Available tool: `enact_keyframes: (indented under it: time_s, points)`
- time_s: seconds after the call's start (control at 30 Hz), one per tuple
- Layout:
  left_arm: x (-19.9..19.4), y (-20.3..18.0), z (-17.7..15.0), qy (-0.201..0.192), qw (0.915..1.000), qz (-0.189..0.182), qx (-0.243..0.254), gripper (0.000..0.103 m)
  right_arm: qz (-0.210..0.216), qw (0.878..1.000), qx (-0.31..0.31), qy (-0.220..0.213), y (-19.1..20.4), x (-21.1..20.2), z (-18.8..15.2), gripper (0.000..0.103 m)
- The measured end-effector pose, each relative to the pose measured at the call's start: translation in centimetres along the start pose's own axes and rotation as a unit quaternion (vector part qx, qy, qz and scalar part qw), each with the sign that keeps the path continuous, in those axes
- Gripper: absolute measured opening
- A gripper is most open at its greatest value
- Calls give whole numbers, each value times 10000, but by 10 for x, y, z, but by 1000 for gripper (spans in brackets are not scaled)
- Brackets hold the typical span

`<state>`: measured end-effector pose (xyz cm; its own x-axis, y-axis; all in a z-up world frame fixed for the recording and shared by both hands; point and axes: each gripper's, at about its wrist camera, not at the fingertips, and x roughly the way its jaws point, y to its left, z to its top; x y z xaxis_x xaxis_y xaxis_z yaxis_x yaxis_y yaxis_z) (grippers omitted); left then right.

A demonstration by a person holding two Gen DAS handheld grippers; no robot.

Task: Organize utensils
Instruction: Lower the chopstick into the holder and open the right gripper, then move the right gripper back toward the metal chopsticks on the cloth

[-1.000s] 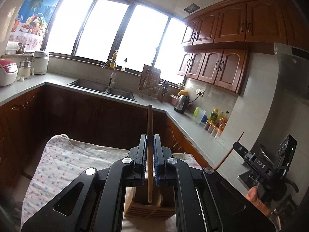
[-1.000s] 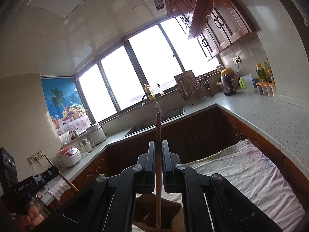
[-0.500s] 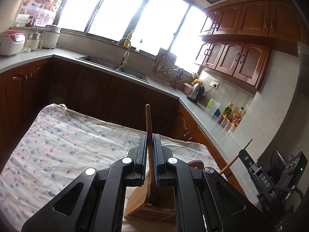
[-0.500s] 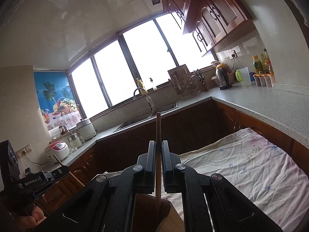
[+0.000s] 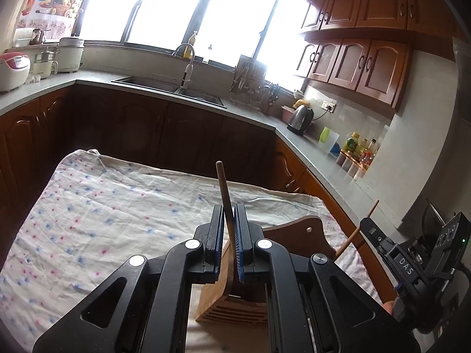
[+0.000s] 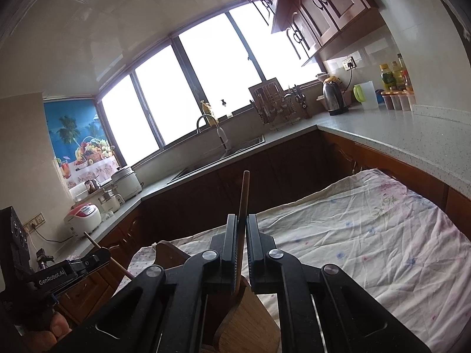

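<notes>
My left gripper is shut on the handle of a wooden utensil, whose lower end reaches down into a wooden utensil holder on the floral cloth. My right gripper is shut on another wooden utensil, whose flat wooden blade hangs over the same holder. The right gripper shows at the right in the left wrist view, the left gripper at the left in the right wrist view. The holder's slots are mostly hidden by the grippers.
The cloth-covered table stands inside an L-shaped kitchen counter. A sink with tap, a kettle, bottles and rice cookers stand on the counter. Dark cabinet fronts lie beyond the table.
Both grippers have tilted down and lowered toward the table, each still holding its utensil. The holder and the cloth now fill more of both views.
</notes>
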<state>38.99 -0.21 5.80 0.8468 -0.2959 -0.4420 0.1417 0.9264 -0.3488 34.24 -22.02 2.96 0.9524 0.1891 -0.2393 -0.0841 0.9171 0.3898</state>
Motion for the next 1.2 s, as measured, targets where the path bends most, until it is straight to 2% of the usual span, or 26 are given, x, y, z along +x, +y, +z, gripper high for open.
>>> enact_keyframes:
  time_s: [0.1,0.13,0.2,0.23,0.27,0.3,0.33,0.4,0.5,0.57,1.2]
  points:
    - [1,0,2,54,10000,4,-43,9,20,10000,30,59,-1,1,2,7]
    - [2,0,3,93,9999,-1,-61,13,28,10000,16,81,-1,1,2,11]
    - [0,2,2,103,9999,11,-114,40,31,9999,32,136,-2,0,3,12]
    - [-3,3,2,61,9999,33,-123,45,40,9998,67,159,-3,-1,3,19]
    - [-5,3,2,39,9999,63,-120,51,55,9998,102,174,-5,-2,4,35]
    - [-8,4,1,38,9999,82,-119,56,88,9997,137,163,-7,-4,4,46]
    - [-11,5,1,46,9999,88,-139,59,101,9997,174,121,-8,-8,4,64]
    - [-18,8,-1,36,9997,125,-210,76,118,9996,247,37,-11,-16,5,69]
    - [-30,14,-6,39,9994,228,-276,89,193,9990,399,71,-17,-25,6,86]
    - [-39,18,-10,43,9990,277,-341,92,221,9986,479,47,-20,-35,5,92]
    - [-122,33,-83,482,9966,487,-454,93,164,9984,220,488,-16,-138,-36,94]
